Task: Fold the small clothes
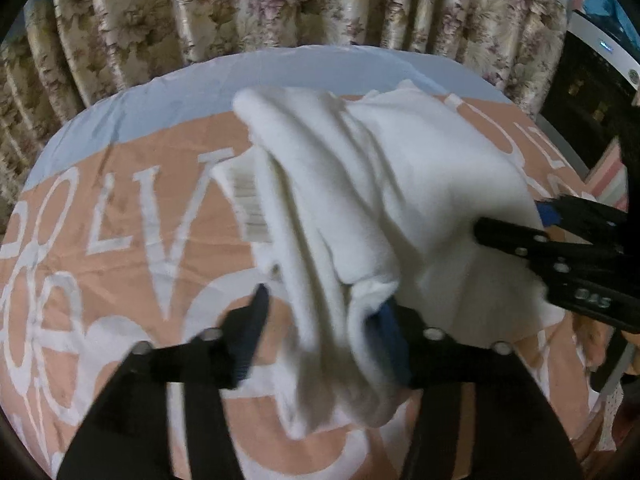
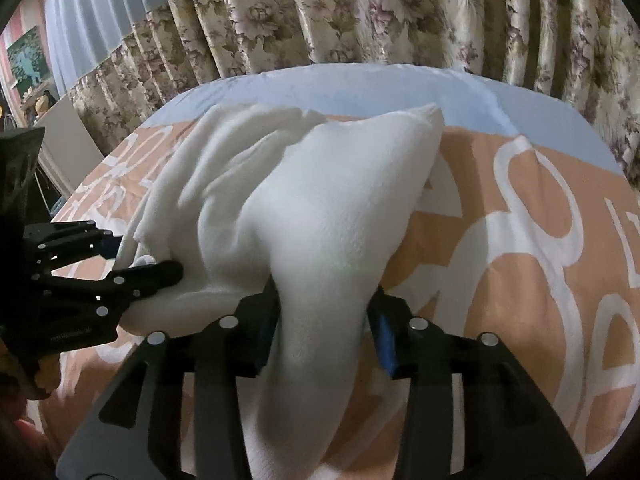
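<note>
Left wrist: 1 white garment (image 1: 360, 184), 2 tools, left tool (image 1: 320, 320) and right tool (image 1: 516, 220), both gripping it.

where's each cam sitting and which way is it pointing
Left wrist: on the left gripper, looking along its fingers over the white garment toward the floral curtain; the right gripper enters from the right.
Right wrist: on the right gripper, facing the same curtain; the left gripper enters from the left.
Shared: garment, peach bedspread, curtain.
</note>
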`<state>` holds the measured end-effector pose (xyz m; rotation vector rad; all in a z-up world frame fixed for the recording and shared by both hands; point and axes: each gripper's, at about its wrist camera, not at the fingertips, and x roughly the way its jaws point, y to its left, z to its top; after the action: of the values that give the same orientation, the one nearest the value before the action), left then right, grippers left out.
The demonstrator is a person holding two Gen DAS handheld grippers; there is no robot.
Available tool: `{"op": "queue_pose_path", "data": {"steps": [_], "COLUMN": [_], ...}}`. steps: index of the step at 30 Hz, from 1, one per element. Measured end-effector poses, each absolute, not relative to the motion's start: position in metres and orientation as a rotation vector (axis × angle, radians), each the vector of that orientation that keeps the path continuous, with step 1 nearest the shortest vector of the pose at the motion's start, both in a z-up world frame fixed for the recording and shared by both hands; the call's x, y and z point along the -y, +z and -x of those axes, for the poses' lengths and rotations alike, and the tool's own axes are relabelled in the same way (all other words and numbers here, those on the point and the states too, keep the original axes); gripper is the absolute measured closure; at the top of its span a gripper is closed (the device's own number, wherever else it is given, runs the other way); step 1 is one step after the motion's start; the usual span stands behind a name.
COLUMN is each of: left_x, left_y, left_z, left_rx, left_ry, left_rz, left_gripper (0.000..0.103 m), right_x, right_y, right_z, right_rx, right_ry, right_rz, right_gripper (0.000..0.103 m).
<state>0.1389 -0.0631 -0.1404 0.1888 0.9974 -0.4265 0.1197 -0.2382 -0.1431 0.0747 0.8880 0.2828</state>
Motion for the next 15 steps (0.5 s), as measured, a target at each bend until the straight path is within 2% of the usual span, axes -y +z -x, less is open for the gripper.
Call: {"op": "queue_pose_path", "data": {"steps": [1,3,4,10,13,15], "left_x": [0.06,0.055,0.051,0.04,0.033,0.029], "left_y": [-0.135,-0.128,-0.123,-0.126,-0.144,-0.15], "left_z": [-0.136,-0.133,-0.132,-0.142,-0.148,-0.147], "left_rx": [-0.999,-1.004,-0.999,-1.022,-1.071,-1.071], "left_ry": [-0.427,-0.435,-0.432,-0.355,-0.342,-0.35], "left_rz": [-0.18,-0.167,-0.162,-0.137,-0.107,-0.095], "left_gripper": [0.034,0.03,0.027,0.024,0.023,0.023], "right_x": [0.239,0.244,0.25,0.248,0.237,0.231], "right_y": [-0.139,-0.126,-0.123,-0.122,-0.142,-0.153], "right_z": [-0.117,-0.107,-0.104,-0.094,-0.096,-0.096], "right_rx": [-0.891,-0.88,-0.874,-0.931,-0.995,-1.007], "right_ry": [0.278,0.259,0.243,0.119,0.082,0.065], "right_rz": [-0.081,-0.113,-0.125,-0.094,0.001,0.07], "right_gripper": [0.054,0.038,0.036,0.037,0.044,0.044]}}
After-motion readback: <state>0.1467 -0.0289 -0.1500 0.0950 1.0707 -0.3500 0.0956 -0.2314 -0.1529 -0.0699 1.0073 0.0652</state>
